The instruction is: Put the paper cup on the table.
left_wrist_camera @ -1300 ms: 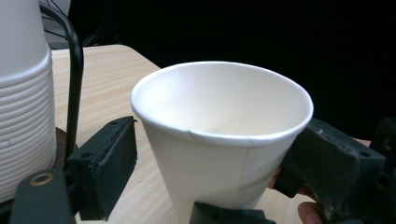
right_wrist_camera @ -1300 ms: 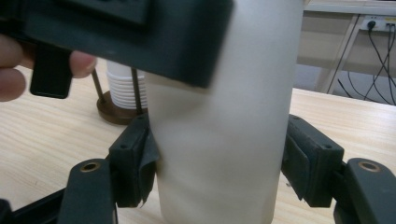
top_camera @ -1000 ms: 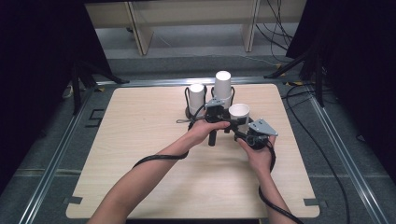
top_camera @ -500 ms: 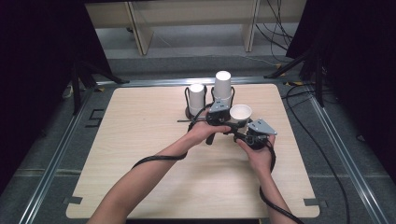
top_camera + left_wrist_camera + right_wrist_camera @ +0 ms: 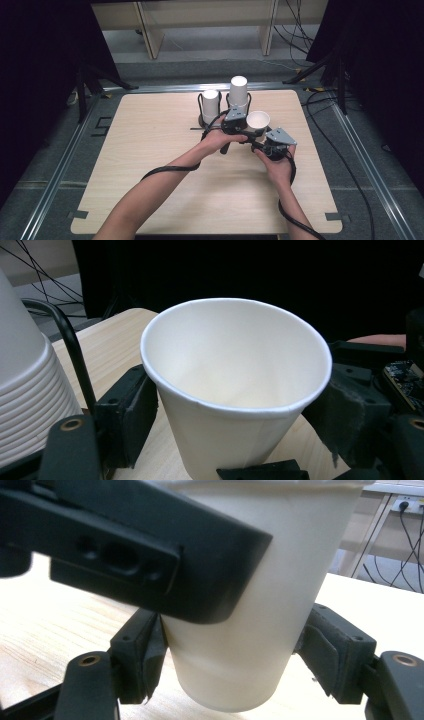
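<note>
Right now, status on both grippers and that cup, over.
Left gripper and right gripper both shut on the upright white paper cup. Cup empty. Stacks of white paper cups in black wire holders close behind.

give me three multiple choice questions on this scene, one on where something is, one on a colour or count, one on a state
1. Where is the open paper cup?
A. on the floor
B. between the two grippers, right of the wire rack
C. at the near left corner of the table

2. What colour is that cup?
A. white
B. red
C. blue

3. Which way does the cup stand?
A. mouth down
B. lying on its side
C. mouth up, open and nothing in it

Answers:
1. B: the high view shows it between the left gripper and the right gripper, beside the wire rack that holds the cup stacks.
2. A: its wall and inside are white in the left gripper view.
3. C: the left gripper view looks into its open mouth and sees a bare bottom.
</note>
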